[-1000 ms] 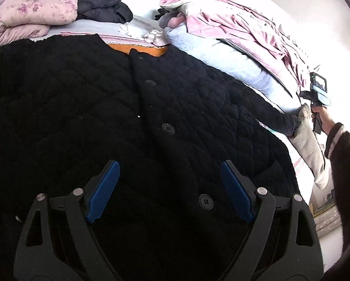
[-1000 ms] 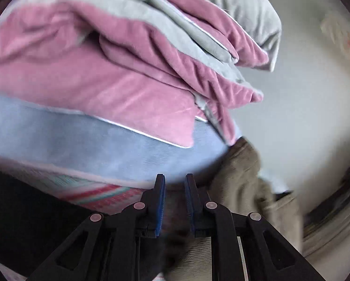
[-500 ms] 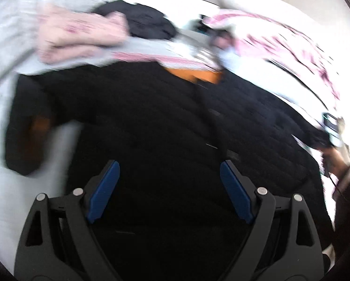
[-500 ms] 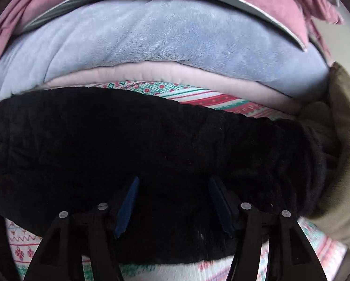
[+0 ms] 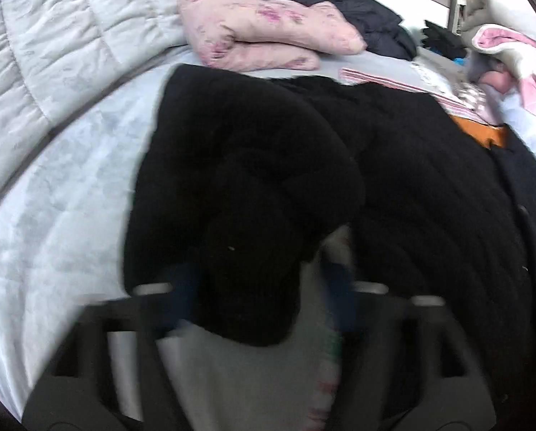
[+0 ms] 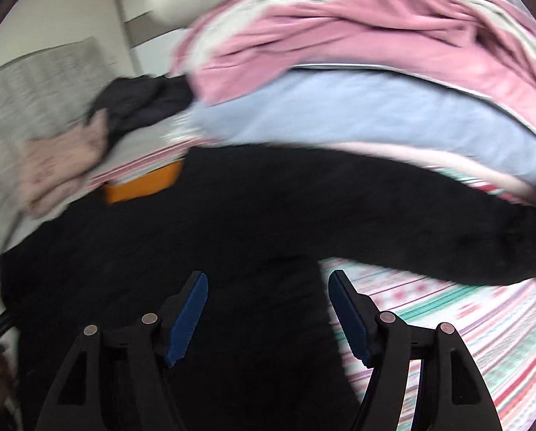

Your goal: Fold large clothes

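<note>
While your left gripper [image 5: 264,287] is smeared w/ motion blur, you can see its jaws have just been closing, w/ the cuff end of the black quilted jacket's [image 5: 429,186] sleeve [image 5: 242,194] lying between them; can't tell if the pads actually press the fabric yet. That sleeve is bunched on the pale grey quilted bedspread [image 5: 59,186], jacket body spread flat to its right. Your right gripper [image 6: 268,305] has just been opening & its jaws stand wide apart, nothing held, blue pads [image 6: 187,314] over the jacket body near its edge. Other sleeve [image 6: 447,222] stretches right across the striped patterned sheet [image 6: 465,323]. Behind: pink floral folded garment [image 5: 268,36], pink & light blue blankets [image 6: 339,54] piled.
</note>
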Motion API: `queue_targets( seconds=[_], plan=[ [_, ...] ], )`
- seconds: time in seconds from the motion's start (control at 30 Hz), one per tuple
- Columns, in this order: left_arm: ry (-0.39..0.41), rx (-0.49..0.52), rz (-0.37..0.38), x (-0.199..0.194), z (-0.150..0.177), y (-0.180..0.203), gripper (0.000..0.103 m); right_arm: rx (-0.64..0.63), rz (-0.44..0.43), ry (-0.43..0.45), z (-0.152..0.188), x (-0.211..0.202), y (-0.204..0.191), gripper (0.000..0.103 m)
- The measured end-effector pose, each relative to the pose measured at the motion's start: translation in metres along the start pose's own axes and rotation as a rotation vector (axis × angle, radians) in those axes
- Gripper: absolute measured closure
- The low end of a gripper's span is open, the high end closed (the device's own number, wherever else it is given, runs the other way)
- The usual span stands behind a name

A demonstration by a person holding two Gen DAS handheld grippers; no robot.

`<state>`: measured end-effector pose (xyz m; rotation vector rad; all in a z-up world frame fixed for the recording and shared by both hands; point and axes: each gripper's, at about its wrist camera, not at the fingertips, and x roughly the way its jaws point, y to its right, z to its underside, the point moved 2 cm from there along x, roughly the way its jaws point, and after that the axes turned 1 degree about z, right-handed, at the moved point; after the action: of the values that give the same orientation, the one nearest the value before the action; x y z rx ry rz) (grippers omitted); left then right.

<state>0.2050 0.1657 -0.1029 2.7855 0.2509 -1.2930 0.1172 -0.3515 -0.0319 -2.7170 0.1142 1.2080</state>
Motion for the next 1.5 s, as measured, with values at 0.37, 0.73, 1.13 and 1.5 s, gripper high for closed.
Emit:
queue_targets(
  seconds=[0.37,0.73,1.13,1.5],
  plan=[
    [0.140,-0.219,-0.288,-0.056,-0.093,-0.186,0.085,-0.028,0.065,-0.033,0.002,0.009,0.025,0.032],
    [0.168,-0.131,-0.134,-0.053,-0.082,-0.113,0.025,0.034,0.095,-0.033,-0.017,0.054,0.047,0.031],
    [-0.013,-0.100,-0.037,0.057,-0.037,-0.055,0.023,0.249,0.135,-0.100,-0.021,0.117,0.201,0.029],
    [-0.068,-0.193,0.167,-0.030,-0.052,-0.015,0.016,0.314,0.456,0.013,0.019,0.012,0.277,0.017]
  ],
)
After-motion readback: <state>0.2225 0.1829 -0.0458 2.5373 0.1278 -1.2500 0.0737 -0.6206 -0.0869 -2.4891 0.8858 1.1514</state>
